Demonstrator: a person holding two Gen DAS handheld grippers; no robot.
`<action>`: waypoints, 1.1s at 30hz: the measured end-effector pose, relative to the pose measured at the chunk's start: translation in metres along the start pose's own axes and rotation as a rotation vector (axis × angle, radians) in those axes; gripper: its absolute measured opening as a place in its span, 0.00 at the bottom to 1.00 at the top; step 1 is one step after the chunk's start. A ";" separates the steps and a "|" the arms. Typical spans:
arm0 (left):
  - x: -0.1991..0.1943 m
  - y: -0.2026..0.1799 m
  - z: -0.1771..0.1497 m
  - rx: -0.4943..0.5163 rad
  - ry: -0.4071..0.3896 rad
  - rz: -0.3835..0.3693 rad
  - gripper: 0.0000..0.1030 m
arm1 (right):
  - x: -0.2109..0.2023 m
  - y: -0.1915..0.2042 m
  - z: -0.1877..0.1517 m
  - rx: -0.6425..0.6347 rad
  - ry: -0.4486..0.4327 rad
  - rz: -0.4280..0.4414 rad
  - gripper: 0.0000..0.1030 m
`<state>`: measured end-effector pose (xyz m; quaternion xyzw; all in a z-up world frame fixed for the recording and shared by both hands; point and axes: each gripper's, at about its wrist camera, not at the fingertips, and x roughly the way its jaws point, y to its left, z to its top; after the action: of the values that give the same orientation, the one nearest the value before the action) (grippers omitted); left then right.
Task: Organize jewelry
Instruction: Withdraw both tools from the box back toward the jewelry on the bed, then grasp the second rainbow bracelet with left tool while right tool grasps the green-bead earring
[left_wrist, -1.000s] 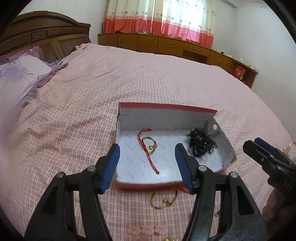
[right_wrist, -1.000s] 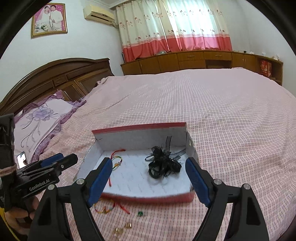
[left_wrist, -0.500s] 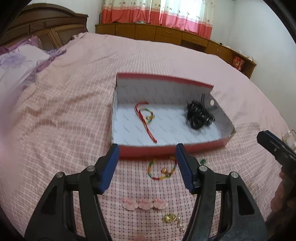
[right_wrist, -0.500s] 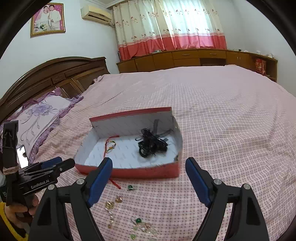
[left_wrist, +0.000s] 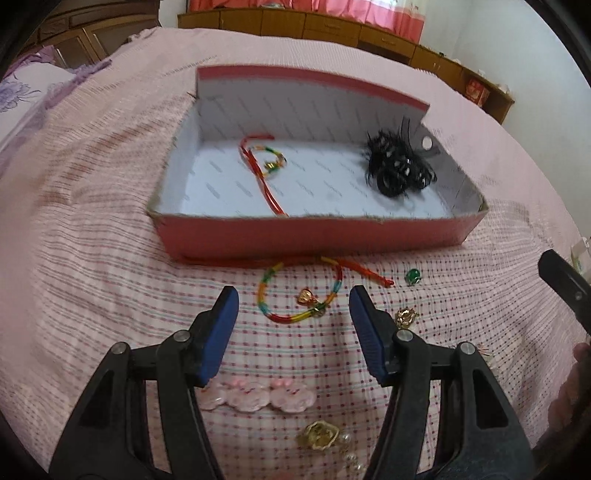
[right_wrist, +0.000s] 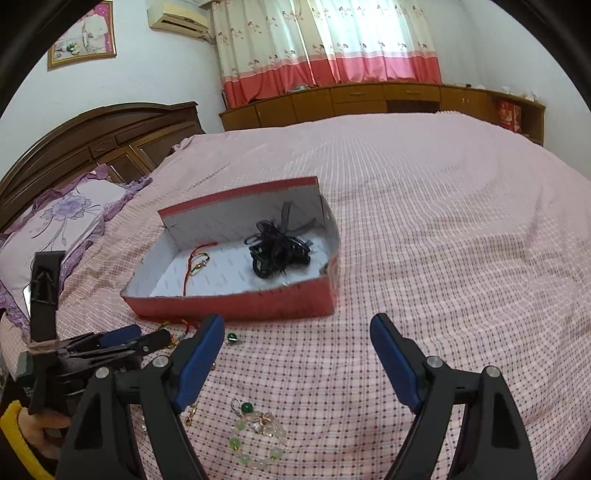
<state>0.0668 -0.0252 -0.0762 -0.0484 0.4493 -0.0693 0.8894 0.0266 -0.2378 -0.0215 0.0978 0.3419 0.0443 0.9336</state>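
Both grippers, left (left_wrist: 293, 310) and right (right_wrist: 297, 343), gape empty; a rainbow bracelet (left_wrist: 301, 295) lies between the left's jaws, before the red box (left_wrist: 314, 236).

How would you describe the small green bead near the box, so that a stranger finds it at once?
Find the red box on the pink bed. On the bedspread before its front wall, toward its right end, lies the green bead. It is the only dark green piece there; the neighbours are gold or multicoloured.

Red box (left_wrist: 314, 236), white lining; rainbow-and-red cord bracelet (left_wrist: 299, 295); pink checked bedspread (right_wrist: 443, 221); black tangle (left_wrist: 399, 166), perhaps hairbands.
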 end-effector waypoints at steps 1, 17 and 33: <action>0.005 -0.002 0.000 0.003 0.009 0.006 0.52 | 0.001 -0.001 -0.002 0.006 0.003 0.002 0.81; 0.031 -0.012 -0.006 0.051 -0.026 0.073 0.40 | 0.014 -0.013 -0.010 0.053 0.029 0.013 0.81; -0.011 0.019 -0.012 -0.043 -0.122 0.002 0.05 | 0.024 0.009 -0.008 0.021 0.055 0.037 0.80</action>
<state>0.0521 -0.0049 -0.0773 -0.0713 0.3958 -0.0553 0.9139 0.0396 -0.2240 -0.0406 0.1127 0.3659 0.0607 0.9218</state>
